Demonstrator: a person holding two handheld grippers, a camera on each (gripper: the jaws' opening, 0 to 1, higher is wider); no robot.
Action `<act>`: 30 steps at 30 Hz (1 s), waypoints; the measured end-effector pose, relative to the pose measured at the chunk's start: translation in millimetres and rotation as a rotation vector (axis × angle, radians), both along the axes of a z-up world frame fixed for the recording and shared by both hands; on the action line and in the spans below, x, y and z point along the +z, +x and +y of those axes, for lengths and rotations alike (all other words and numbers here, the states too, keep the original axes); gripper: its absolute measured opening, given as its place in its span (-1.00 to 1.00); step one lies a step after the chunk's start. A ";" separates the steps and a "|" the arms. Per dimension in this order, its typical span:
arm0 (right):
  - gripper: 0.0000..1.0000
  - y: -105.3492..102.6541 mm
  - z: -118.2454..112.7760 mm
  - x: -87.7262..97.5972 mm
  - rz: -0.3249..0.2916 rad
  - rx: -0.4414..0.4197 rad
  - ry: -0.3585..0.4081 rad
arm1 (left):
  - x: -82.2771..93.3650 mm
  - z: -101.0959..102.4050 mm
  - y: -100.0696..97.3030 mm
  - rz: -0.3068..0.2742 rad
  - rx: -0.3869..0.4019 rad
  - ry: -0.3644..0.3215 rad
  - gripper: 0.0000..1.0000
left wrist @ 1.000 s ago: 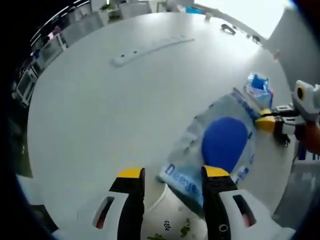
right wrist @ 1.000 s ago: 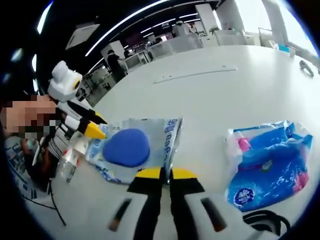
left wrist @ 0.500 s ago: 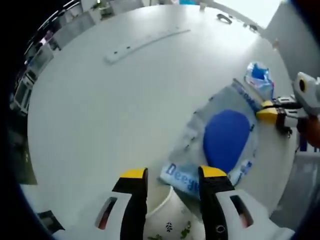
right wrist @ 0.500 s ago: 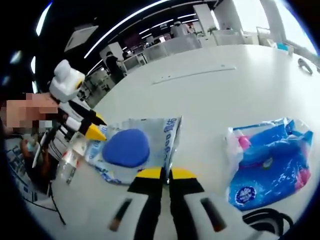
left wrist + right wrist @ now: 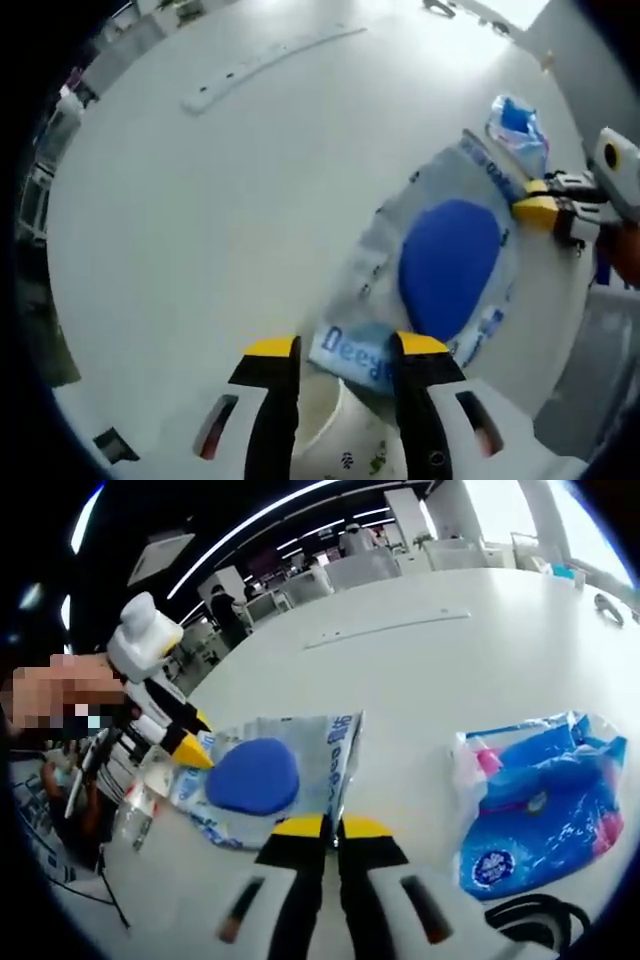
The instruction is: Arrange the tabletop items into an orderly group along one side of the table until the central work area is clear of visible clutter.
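Pad (image 5: pixel 253 776): in the clear bag (image 5: pixel 325 745), on the table (image 5: pixel 420 680).
Tissue pack (image 5: pixel 535 810): right of the bag.
Cup (image 5: pixel 335 445): just before the bag.

A long white perforated strip (image 5: pixel 388 628) lies flat across the round white tabletop (image 5: pixel 480 680), well ahead of the tongs. Beyond the far edge, pale office chairs (image 5: pixel 355 568) stand under bright ceiling light strips (image 5: pixel 250 530); a standing person (image 5: pixel 218 605) is visible in the dim background.
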State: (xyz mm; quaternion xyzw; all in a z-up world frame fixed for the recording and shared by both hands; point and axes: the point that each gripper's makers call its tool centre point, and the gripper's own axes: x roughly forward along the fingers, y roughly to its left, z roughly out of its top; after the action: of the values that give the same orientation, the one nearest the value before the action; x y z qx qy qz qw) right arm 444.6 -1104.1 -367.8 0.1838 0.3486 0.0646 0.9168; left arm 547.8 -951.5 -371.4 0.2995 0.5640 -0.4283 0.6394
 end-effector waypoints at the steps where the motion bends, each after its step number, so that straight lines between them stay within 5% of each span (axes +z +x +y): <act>1: -0.96 -0.1 0.2 0.3 0.000 -0.001 0.002 | -0.1 -0.9 0.1 0.001 -0.004 0.000 -0.35; 30: -0.98 -0.8 0.2 -0.5 -0.002 -0.011 0.001 | 0.5 -0.4 1.8 0.053 -0.005 0.107 -0.80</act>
State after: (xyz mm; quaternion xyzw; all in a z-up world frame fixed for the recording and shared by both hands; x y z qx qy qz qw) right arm 443.8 -1104.0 -368.4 0.1862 0.3466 0.0601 0.9174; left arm 549.6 -951.9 -370.9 0.3233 0.6021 -0.4070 0.6061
